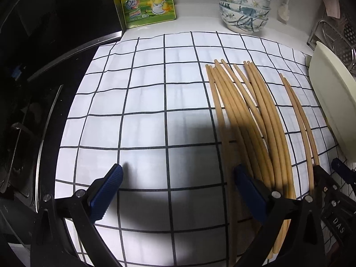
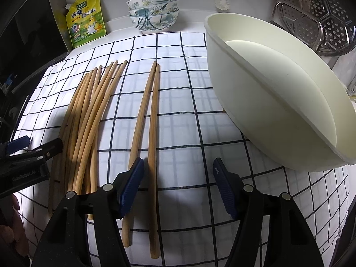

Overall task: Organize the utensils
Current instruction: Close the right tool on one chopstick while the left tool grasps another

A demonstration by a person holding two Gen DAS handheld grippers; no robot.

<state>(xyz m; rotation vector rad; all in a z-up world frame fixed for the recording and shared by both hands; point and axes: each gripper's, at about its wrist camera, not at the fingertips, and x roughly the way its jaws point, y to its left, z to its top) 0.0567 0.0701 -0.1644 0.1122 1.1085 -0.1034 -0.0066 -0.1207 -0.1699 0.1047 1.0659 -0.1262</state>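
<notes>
Ribbed blue jaws gape above round wooden chopsticks (image 2: pixel 153 120) on checked cloth (image 2: pixel 178 102).

White counter (image 2: pixel 191 25), checked cloth (image 2: pixel 178 89), chopsticks (image 2: pixel 89 111), bowls (image 2: pixel 153 11), seasoning pouch (image 2: pixel 85 20)

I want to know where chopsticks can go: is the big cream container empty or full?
Empty. The right wrist view looks into the cream container and shows only bare inner walls; all chopsticks lie on the checked cloth.
</notes>
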